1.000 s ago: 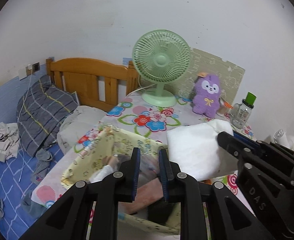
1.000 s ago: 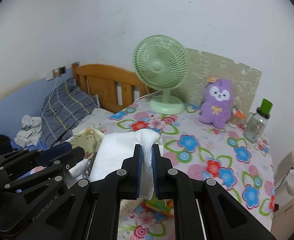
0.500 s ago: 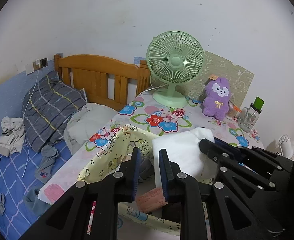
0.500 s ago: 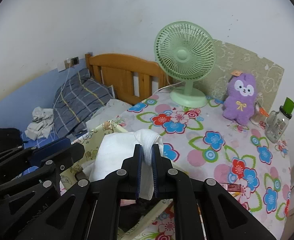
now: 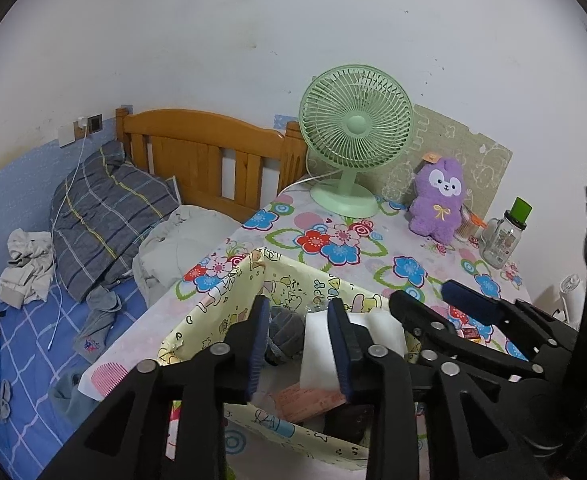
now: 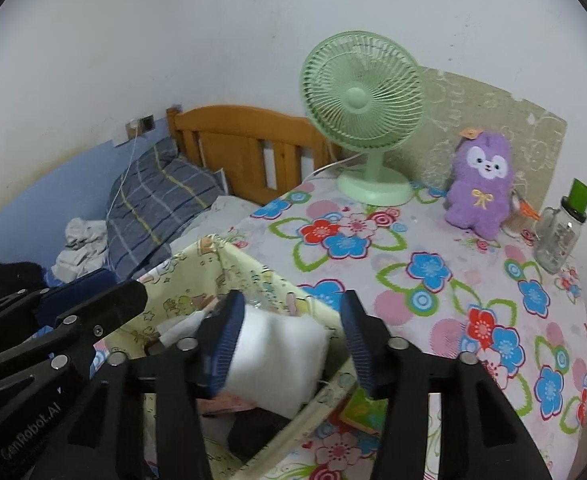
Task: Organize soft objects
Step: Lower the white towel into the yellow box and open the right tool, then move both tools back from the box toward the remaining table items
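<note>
A yellow cartoon-print fabric bin (image 5: 293, 280) (image 6: 261, 276) sits at the near edge of the flowered table. A white folded cloth (image 6: 277, 348) (image 5: 373, 328) lies inside it on top of other items, next to a grey rolled sock (image 5: 287, 326) and a pink item (image 5: 309, 398). My right gripper (image 6: 289, 336) is open, its jaws wide on either side of the cloth. My left gripper (image 5: 299, 344) is open and empty above the bin. A purple plush toy (image 5: 439, 200) (image 6: 479, 188) stands at the back of the table.
A green desk fan (image 5: 353, 136) and a glass bottle with a green cap (image 5: 501, 236) stand at the back of the table. A bed with a plaid pillow (image 5: 105, 208) and loose clothes lies to the left. A small colourful packet (image 6: 363, 408) lies beside the bin.
My right gripper has carried the white cloth over the bin and opened, leaving the cloth inside. My left gripper has opened wider. Both have drawn back and up.
</note>
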Demonstrator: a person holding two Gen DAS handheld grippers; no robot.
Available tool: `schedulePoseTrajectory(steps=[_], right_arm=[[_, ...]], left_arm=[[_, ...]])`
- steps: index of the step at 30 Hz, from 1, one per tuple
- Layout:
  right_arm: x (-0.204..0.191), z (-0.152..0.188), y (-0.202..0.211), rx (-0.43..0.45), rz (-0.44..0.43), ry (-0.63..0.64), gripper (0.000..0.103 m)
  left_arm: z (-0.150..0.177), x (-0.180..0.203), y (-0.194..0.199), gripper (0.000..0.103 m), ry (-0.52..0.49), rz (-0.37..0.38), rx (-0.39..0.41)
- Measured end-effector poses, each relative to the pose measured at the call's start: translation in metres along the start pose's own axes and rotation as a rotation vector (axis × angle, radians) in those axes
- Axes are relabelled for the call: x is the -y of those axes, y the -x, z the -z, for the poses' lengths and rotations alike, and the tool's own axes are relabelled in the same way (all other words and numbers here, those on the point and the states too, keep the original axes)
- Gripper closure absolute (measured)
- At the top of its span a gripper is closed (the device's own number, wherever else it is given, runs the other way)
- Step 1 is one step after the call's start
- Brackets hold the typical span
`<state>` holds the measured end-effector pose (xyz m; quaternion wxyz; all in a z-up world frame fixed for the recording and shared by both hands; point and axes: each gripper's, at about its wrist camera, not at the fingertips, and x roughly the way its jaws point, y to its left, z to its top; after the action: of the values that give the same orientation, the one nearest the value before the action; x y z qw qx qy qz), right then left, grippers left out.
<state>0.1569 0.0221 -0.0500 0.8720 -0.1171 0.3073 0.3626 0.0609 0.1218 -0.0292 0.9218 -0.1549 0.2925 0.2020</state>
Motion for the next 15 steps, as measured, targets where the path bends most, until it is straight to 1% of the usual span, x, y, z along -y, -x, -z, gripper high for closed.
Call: schedulePoseTrajectory(steps=[7,9,11,15], right_arm=[[0.013,0.005,0.017,0.022,0.030,-0.020,0.045],[0.019,0.007,0.023,0.028,0.042,-0.029,0.045],[0.024,0.010,0.029,0.034,0.059,-0.037,0.045],[0.041,0.018,0.047,0.049,0.091,-0.060,0.045]], left_arm=[[0.003,0.013,0.004,0.063,-0.012,0.008,0.002],[0.005,0.019,0.005,0.059,-0.020,0.013,0.002],[0.006,0.024,0.006,0.052,-0.023,0.016,0.004],[0.011,0.040,0.012,0.044,-0.038,0.035,0.011]])
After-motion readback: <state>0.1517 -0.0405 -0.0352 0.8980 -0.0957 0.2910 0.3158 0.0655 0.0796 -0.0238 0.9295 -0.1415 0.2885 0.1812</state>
